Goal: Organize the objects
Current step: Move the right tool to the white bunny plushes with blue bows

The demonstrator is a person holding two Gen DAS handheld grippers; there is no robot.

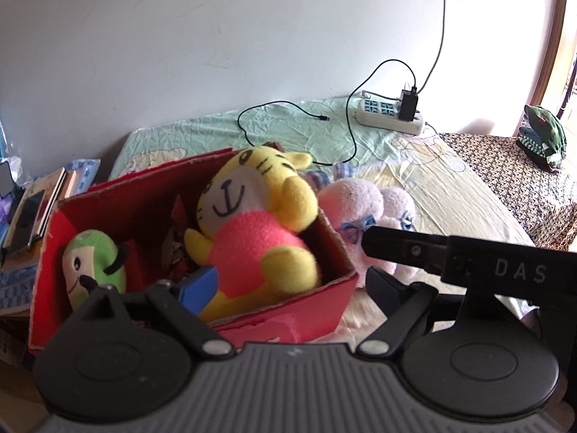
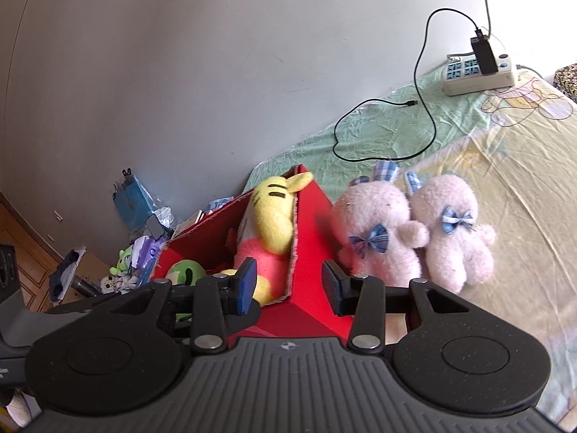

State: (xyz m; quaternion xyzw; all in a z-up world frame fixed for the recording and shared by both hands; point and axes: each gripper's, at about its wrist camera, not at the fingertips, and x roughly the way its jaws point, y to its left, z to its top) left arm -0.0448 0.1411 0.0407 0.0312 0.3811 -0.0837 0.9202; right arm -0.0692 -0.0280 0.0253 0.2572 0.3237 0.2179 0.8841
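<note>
A red cardboard box point(image 1: 310, 310) stands on the bed and also shows in the right wrist view point(image 2: 310, 231). In it lie a yellow tiger plush point(image 1: 259, 223) in pink clothes and a green plush point(image 1: 93, 263). The tiger point(image 2: 270, 216) leans on the box's right wall. Two pink bunny plushes point(image 2: 414, 231) with blue bows lie on the sheet right of the box. My left gripper point(image 1: 285, 285) is open over the box, its jaws either side of the tiger's legs. My right gripper point(image 2: 290, 288) is open, straddling the box's right wall. The right gripper's body crosses the left wrist view point(image 1: 450, 256).
A white power strip point(image 1: 389, 115) with a black charger and loose cable point(image 1: 299, 122) lies at the bed's far side by the wall. Books and clutter point(image 1: 32, 216) sit left of the box. Folded clothes point(image 1: 541, 137) rest on a patterned cover at the right.
</note>
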